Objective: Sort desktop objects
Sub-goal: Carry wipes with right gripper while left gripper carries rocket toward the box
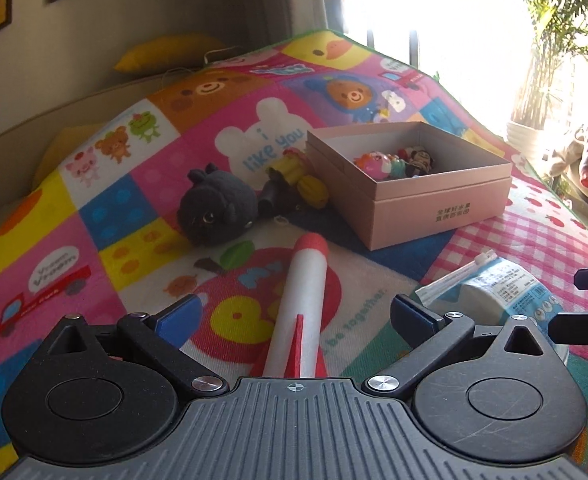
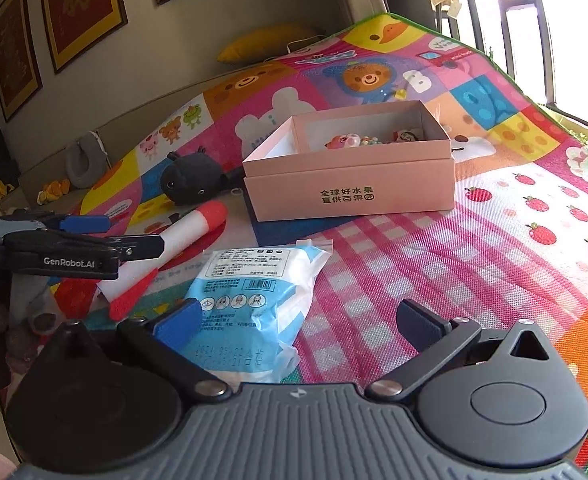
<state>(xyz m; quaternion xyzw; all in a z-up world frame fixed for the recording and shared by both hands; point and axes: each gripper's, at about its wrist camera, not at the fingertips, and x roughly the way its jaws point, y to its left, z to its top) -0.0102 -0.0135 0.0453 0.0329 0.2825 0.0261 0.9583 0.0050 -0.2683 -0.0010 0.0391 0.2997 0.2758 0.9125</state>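
Left wrist view: left gripper (image 1: 296, 312) wide open, holding nothing, its fingers either side of a rocket (image 1: 302, 292) lying on the mat (image 1: 141, 200), not touching it. Right gripper (image 2: 297, 320) also wide open and empty, over a packet (image 2: 253, 300) just beside the rocket. Box (image 1: 410, 184) sat open toward the mat's middle, small toys (image 1: 394, 162) inside. Black plush (image 1: 217, 208) and a yellow toy (image 1: 298, 180) lay beside the box's left wall.

The foam rocket's (image 1: 300, 304) tail hides behind the left tool (image 1: 294, 316).
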